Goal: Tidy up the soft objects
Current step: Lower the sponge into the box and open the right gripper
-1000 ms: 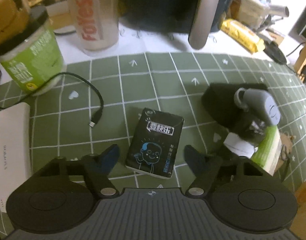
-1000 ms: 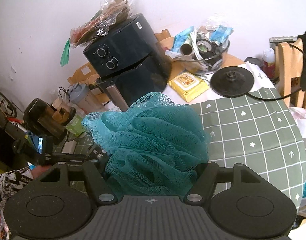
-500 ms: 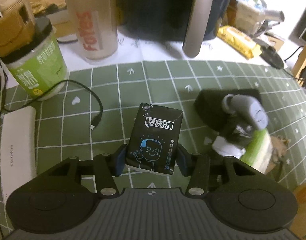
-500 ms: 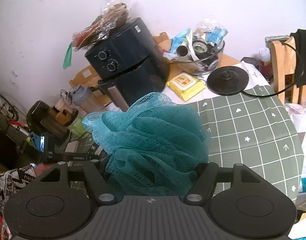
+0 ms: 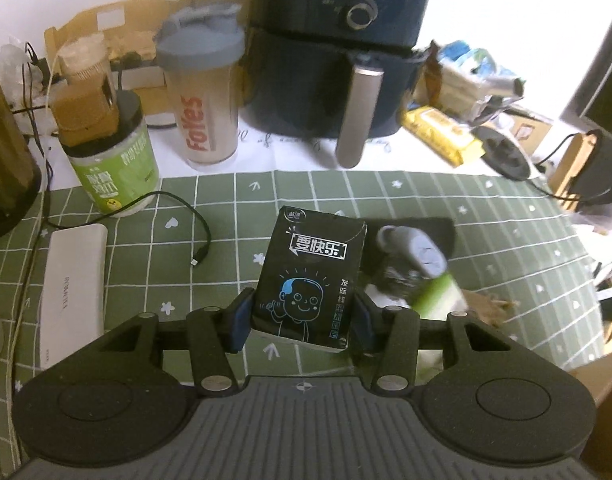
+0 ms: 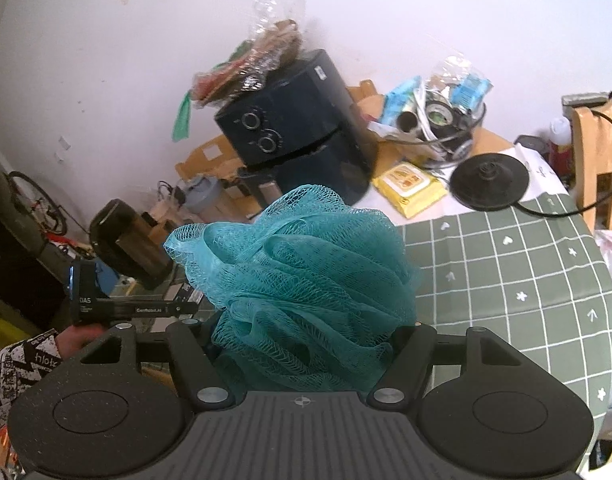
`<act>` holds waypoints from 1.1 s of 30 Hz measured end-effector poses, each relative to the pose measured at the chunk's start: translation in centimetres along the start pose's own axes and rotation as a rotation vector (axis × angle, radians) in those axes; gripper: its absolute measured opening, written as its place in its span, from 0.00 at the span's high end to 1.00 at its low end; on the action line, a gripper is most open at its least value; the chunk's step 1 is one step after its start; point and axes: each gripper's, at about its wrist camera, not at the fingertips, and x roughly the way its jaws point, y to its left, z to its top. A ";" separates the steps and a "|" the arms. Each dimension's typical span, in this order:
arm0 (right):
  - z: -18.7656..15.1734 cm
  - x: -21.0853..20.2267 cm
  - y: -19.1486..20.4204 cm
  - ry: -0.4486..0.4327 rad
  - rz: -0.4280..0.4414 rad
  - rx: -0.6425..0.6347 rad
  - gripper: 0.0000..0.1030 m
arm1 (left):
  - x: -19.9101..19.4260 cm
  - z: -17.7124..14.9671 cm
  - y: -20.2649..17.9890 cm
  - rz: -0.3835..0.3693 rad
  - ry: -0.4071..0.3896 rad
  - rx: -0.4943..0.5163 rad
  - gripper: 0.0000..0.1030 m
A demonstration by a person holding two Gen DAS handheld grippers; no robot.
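My left gripper (image 5: 302,320) is shut on a black tissue pack (image 5: 310,276) with a cartoon face and holds it lifted above the green checked tablecloth (image 5: 146,248). My right gripper (image 6: 302,344) is shut on a teal mesh bath sponge (image 6: 302,276) and holds it high above the tablecloth (image 6: 526,264). The sponge hides the right fingertips. The left gripper also shows at the left edge of the right wrist view (image 6: 134,308).
On the cloth lie a black pouch (image 5: 438,228), a grey-capped green bottle (image 5: 422,256), a white power bank (image 5: 74,280) and a USB cable (image 5: 194,232). Behind stand a green jar (image 5: 114,168), a shaker cup (image 5: 202,100), an air fryer (image 5: 338,48), a yellow pack (image 5: 442,136).
My left gripper closed on the tissue pack and lifted it off the cloth. My right gripper has kept hold of the sponge and shifted slightly.
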 end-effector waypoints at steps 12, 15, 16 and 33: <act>-0.7 -1.2 3.4 0.049 -0.026 -0.101 0.32 | -6.4 -1.9 -3.1 -0.006 -0.025 -0.029 0.52; -1.0 -1.3 4.4 0.068 -0.051 -0.137 0.32 | -7.6 -2.4 -3.9 0.004 -0.029 -0.030 0.52; -1.1 -1.3 4.7 0.073 -0.060 -0.148 0.32 | -8.1 -2.6 -4.2 0.009 -0.032 -0.026 0.52; -3.4 -1.1 9.0 0.200 0.064 -0.331 0.32 | -12.4 -5.9 -8.3 -0.012 -0.054 -0.023 0.52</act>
